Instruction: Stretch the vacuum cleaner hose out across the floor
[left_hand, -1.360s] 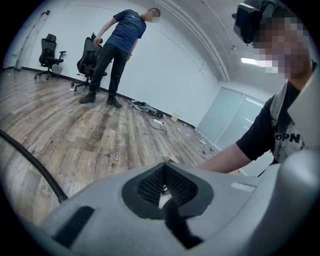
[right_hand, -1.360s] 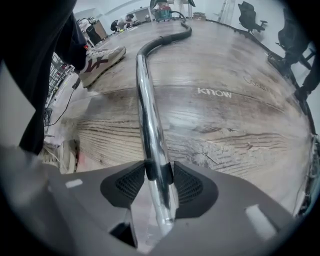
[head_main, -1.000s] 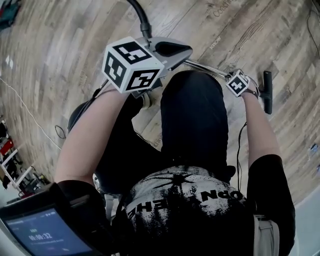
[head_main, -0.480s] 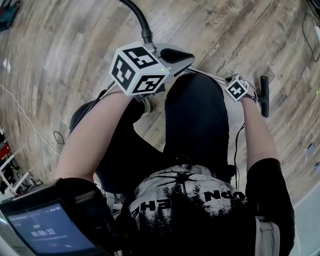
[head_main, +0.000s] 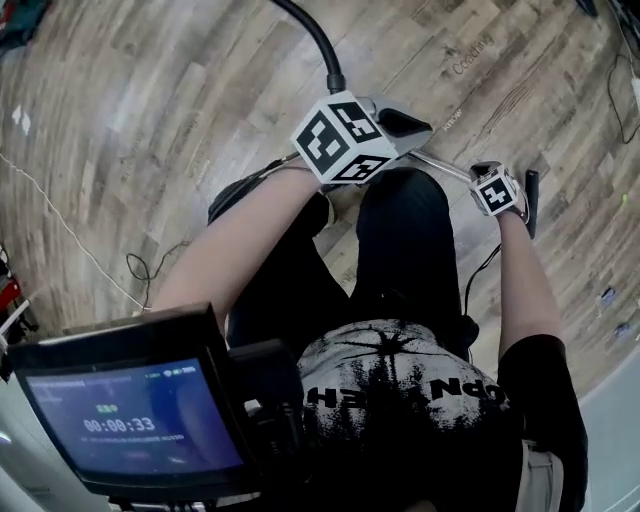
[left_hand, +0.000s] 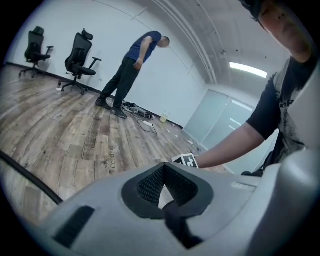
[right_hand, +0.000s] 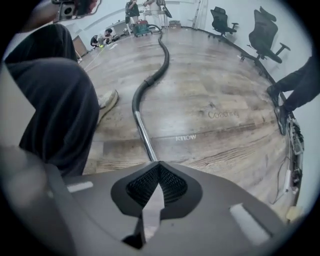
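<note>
Across the wood floor (right_hand: 225, 85), observed black vacuum hose (right_hand: 161, 55) lying in a loose curve, running from the far side of the room up to a chrome wand (right_hand: 143, 132). Taking the wand as reference: found hose joined at its far end; noted black floor nozzle (head_main: 531, 200) near its other end; noted the wearer's dark-trousered leg (right_hand: 55, 100) and light shoe (right_hand: 106, 102) just beside it. Found right hand-held gripper (right_hand: 152, 200) directly above the wand, pointing down, with jaws fully closed and nothing clamped. Found left hand-held gripper (left_hand: 164, 195) raised over the wand's hose end, with jaws likewise fully closed and empty. Noted second person (left_hand: 131, 75) and office chairs (left_hand: 80, 52) well beyond the wand.
</note>
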